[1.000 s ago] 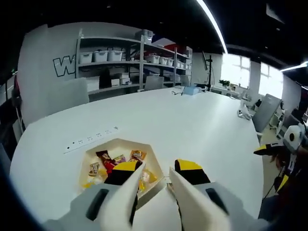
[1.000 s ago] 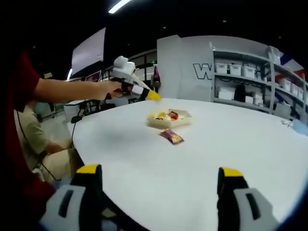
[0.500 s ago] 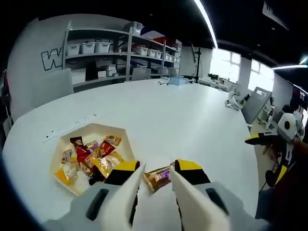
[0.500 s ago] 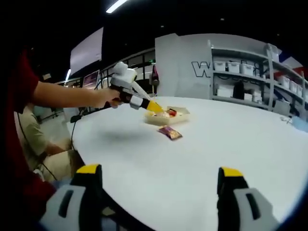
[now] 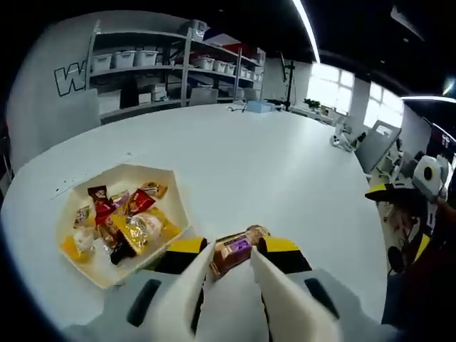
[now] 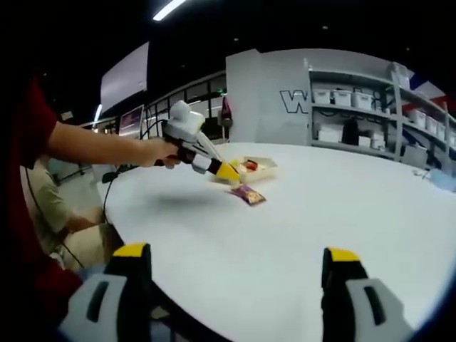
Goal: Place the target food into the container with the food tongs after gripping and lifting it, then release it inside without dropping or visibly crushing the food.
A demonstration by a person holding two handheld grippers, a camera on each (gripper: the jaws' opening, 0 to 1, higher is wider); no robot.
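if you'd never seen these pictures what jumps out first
In the left gripper view, the cream six-sided tray heaped with bright wrapped snacks stands out on the big white round table. Just beside it, a brown and purple wrapped snack bar lies on the table between the yellow-tipped jaws of the left claw. The right gripper view shows a person's bare arm holding that claw low over the bar.

White table (image 5: 285, 164), cream tray (image 5: 174, 206) of red and yellow sweets (image 5: 125, 221), purple-brown snack (image 5: 235, 249), yellow-tipped black and white left gripper (image 5: 228, 251)
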